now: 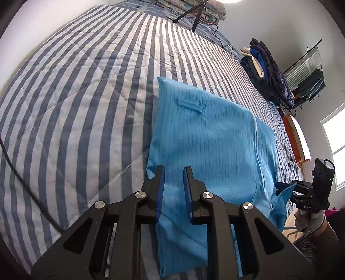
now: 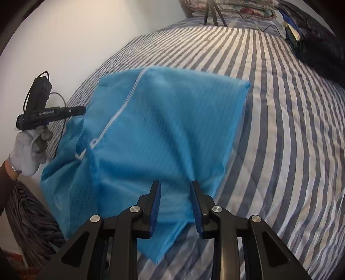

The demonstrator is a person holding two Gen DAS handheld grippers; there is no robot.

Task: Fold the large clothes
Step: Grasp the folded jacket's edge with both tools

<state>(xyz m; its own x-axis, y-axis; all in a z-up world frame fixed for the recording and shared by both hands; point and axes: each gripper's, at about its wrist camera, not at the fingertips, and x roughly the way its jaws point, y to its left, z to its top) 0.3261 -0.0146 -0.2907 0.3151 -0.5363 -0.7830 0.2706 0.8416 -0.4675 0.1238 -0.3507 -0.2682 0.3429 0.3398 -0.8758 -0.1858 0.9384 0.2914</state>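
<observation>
- The large bright-blue pinstriped garment with a white zip (image 1: 207,133) (image 2: 163,129) lies partly folded on a bed covered by a blue-and-white striped quilt (image 1: 86,97) (image 2: 291,129), its near edge lifted off the bed.
- In the left wrist view the cloth runs between the blue-padded fingers of the left gripper (image 1: 173,189); the jaws stand narrow and appear pinched on the near edge, with fabric hanging below them.
- The right gripper (image 2: 175,200) also has the garment's near edge between its jaws, which are set a little apart; the cloth bunches at the right-hand pad (image 2: 196,206), so it appears held.
- From the right wrist view, the left gripper (image 2: 82,110) touches the garment's left side, carried by a grey-gloved hand (image 2: 28,150).
- From the left wrist view, the right gripper (image 1: 282,186) grips a corner at the garment's right edge.
- A pile of dark, cream and blue folded clothes (image 1: 265,71) sits well apart on the bed's far side.
- A black tripod (image 1: 194,15) stands near the head of the bed.
</observation>
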